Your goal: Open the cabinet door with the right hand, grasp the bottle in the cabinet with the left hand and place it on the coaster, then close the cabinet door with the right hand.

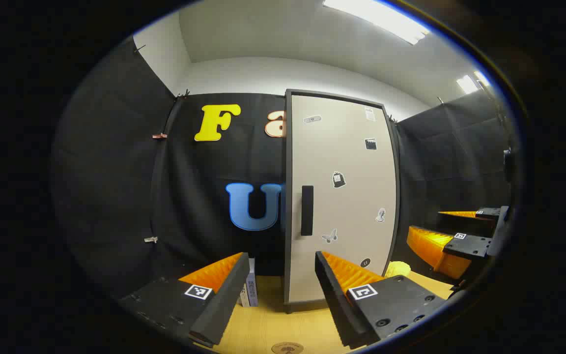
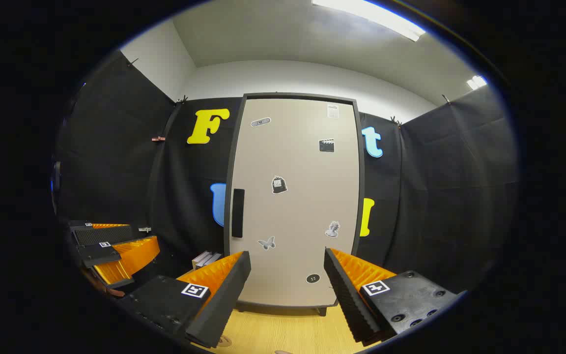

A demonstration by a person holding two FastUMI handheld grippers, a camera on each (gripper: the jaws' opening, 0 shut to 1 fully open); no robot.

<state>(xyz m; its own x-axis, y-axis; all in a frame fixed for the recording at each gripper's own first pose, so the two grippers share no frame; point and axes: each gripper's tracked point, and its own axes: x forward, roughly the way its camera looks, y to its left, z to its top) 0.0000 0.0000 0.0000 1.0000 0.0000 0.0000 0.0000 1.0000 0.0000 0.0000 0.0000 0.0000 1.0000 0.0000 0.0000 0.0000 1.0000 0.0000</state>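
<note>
Cabinet door (image 2: pixel 293 201) shut, handle (image 2: pixel 237 213) untouched. Left gripper (image 1: pixel 278 290) and right gripper (image 2: pixel 285 290) both spread wide, holding nothing (level, facing the door). Coaster (image 1: pixel 287 348) at the table's (image 1: pixel 283 319) near edge.

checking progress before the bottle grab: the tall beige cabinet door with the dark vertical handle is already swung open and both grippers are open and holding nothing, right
Not quite: the tall beige cabinet door is shut, flush in its dark frame, its dark vertical handle untouched, as the right gripper view shows. The rest holds: the right gripper and the left gripper are open and hold nothing.
</note>
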